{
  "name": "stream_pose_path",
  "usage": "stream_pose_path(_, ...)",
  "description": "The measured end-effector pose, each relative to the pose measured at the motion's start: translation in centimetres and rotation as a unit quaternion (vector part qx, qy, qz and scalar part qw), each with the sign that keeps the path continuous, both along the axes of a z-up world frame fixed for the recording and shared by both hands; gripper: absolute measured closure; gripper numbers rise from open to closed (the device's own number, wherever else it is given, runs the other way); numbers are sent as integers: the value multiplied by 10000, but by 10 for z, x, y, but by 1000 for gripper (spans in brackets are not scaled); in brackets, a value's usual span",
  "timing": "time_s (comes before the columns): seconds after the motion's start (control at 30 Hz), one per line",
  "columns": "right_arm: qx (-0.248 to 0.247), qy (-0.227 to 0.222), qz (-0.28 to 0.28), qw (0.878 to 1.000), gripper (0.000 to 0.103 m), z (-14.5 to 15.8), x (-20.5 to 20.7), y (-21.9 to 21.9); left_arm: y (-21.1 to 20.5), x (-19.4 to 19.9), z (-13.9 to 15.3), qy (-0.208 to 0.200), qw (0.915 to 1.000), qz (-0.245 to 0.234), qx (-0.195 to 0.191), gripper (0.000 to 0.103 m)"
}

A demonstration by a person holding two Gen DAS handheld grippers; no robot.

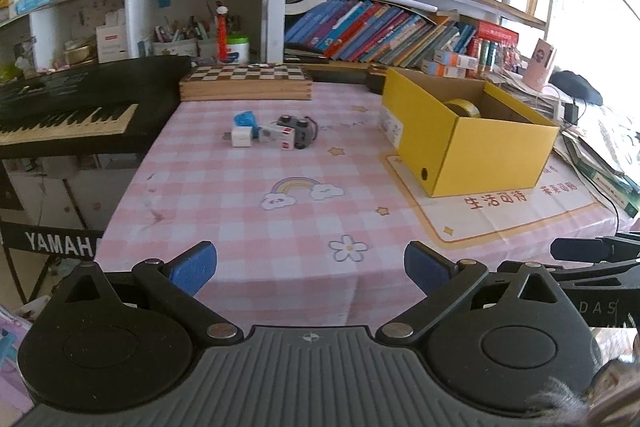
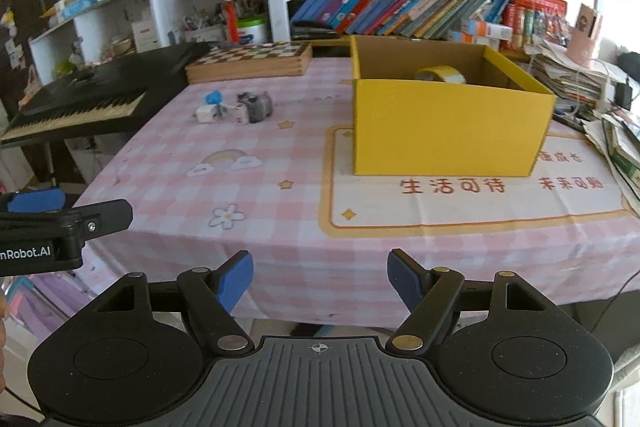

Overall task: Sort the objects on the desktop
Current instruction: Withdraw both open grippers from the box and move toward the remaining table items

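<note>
A: Grippers first. The left hand-held gripper (image 1: 310, 265) at the bottom of its frame, jaws wide apart, nothing between them.

B: Same for the right hand-held gripper (image 2: 320, 281), spread and empty. Small objects (image 1: 276, 133) cluster upper centre on the counter (image 1: 240, 211); the yellow box (image 1: 468, 135), right, holds a tape roll (image 1: 464, 107).
</note>
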State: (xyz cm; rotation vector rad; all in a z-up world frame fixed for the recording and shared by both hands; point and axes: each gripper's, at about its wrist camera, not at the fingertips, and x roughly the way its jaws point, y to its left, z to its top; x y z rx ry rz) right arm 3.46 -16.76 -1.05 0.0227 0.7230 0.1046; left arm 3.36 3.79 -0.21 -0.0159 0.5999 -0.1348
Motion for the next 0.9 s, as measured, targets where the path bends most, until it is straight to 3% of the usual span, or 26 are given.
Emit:
stream_pose_path(0.47,-122,-90,546,9984,27,6,9,46,38,-6,5,-119,9993,360,-32,2)
stream_pose_path(0.9,-159,-98,874,9960,27,5,29,63,54,2,2,-66,9978,659,-66,2)
